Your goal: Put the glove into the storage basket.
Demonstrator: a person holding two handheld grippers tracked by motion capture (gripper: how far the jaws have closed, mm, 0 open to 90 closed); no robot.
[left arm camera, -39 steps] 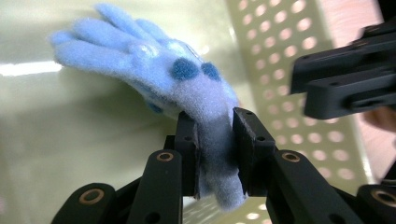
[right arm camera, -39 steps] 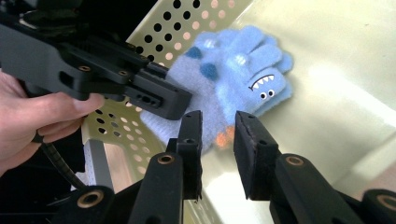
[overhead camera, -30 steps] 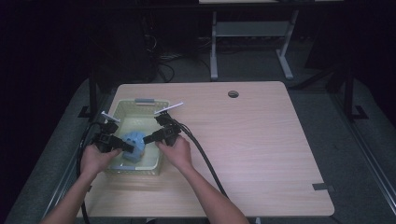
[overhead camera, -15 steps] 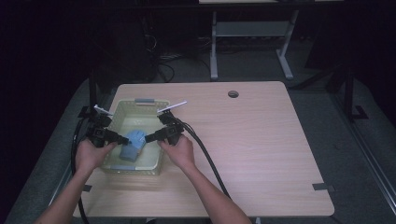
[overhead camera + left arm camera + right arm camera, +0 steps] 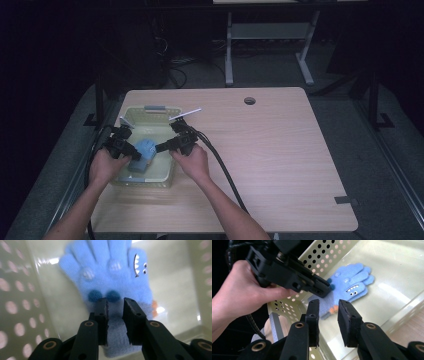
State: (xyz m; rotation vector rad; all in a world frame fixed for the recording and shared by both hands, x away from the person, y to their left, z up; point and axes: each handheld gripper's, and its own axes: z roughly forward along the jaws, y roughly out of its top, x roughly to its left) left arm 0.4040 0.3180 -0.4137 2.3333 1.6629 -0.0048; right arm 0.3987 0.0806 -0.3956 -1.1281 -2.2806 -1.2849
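While both hands reach over the pale green perforated basket at the left side of the wooden table, a blue knitted glove lies flat on the basket's floor, its fingers pointing away from the left gripper. That gripper hangs just over the glove's cuff with its jaws a narrow gap apart; they seem to be clear of the fabric rather than pinching it, though the close, soft focus makes contact hard to judge. The glove carries two dark blue pom-poms, small white teeth and eyes on the thumb side, and an orange patch at one edge.

From the right gripper view, the right gripper stands over the basket's near rim with its jaws parted and nothing between them, pointing toward the glove. The left hand shows beyond it, wrapped around its tool, whose tip sits at the glove's cuff. Black cables trail back across the table.
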